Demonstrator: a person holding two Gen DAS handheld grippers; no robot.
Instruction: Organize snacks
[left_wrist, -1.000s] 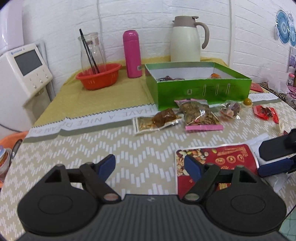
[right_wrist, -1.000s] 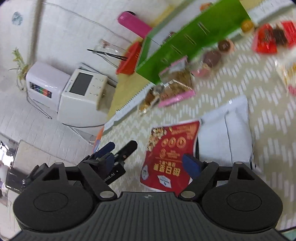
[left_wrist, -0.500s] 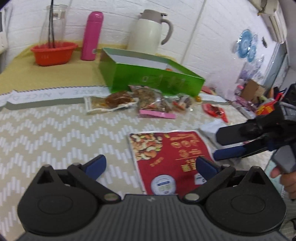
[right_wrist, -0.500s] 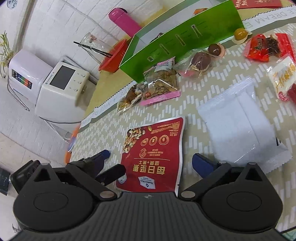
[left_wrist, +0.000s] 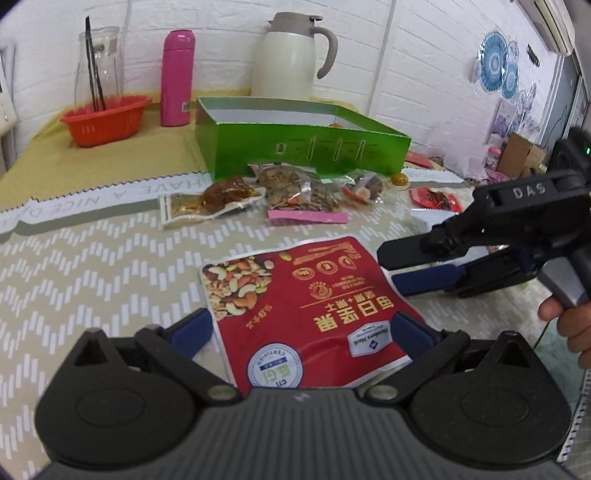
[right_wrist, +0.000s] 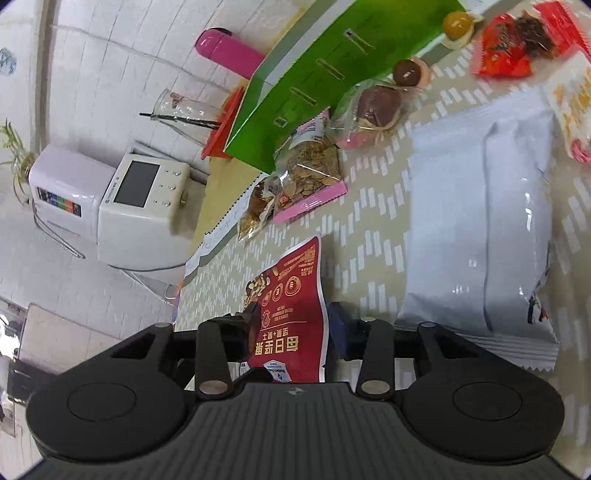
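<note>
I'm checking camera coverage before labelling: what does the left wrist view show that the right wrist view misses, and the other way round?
Only the left wrist view shows the cream thermos jug with the grey handle, plus the right gripper from outside, its fingers closed on the edge of the red foil nut pouch. Only the right wrist view shows the white countertop appliance with a screen and the large plain white snack bag. Both show the red pouch, the open green cardboard box, the pink bottle and the clear seed packet with a pink strip.

Bright, even light; perhaps slightly soft edges
</note>
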